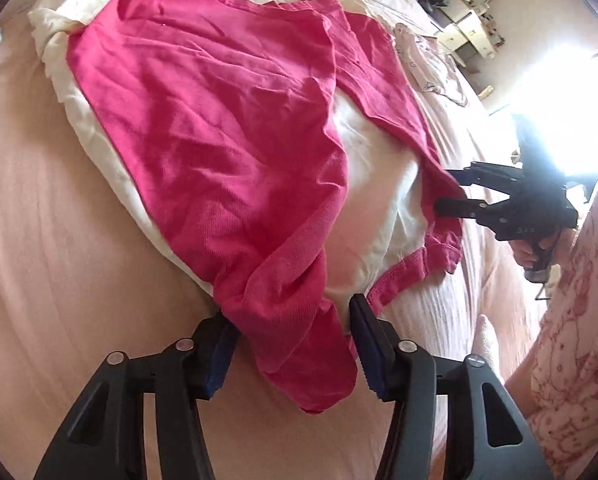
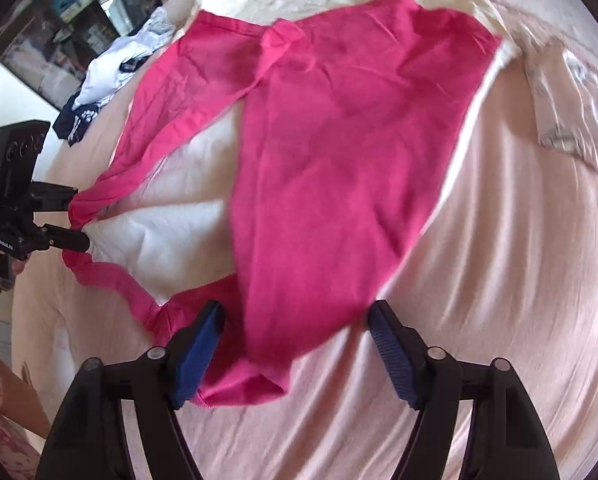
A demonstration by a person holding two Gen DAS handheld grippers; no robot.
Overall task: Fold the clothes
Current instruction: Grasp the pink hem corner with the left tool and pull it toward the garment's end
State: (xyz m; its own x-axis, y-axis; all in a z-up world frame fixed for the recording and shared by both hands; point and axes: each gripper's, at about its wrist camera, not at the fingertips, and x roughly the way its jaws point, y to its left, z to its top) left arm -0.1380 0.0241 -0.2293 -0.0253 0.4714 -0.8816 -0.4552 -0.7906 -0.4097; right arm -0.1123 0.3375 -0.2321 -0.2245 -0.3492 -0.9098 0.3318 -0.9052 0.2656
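Two handheld grippers work a pink garment (image 1: 219, 128) spread over a cream-white cloth (image 1: 379, 160) on a bed dressed in a pale peach sheet (image 1: 39, 240), in a sunlit room. At the upper right of the left wrist view, shelving with clutter (image 1: 459, 20) stands beside a blown-out bright window (image 1: 571, 80); at the upper left of the right wrist view, dark shelves (image 2: 59, 12) rise behind a heap of white and navy clothes (image 2: 107, 72) at the bed's edge. The garment fills the center of both views, with one bunched end draped toward each camera. The left gripper (image 1: 291, 344), at the bottom of its own view, has its fingers apart, with the bunched pink fabric lying between the blue pads (image 1: 365, 344) and touching the left one. The right gripper (image 2: 295, 352), at the bottom of its view, is likewise spread wide, the garment's hemmed corner lying between its fingers and against the left pad (image 2: 197, 356). A floral-patterned sleeve (image 1: 579, 320) shows at the right edge of the left wrist view.
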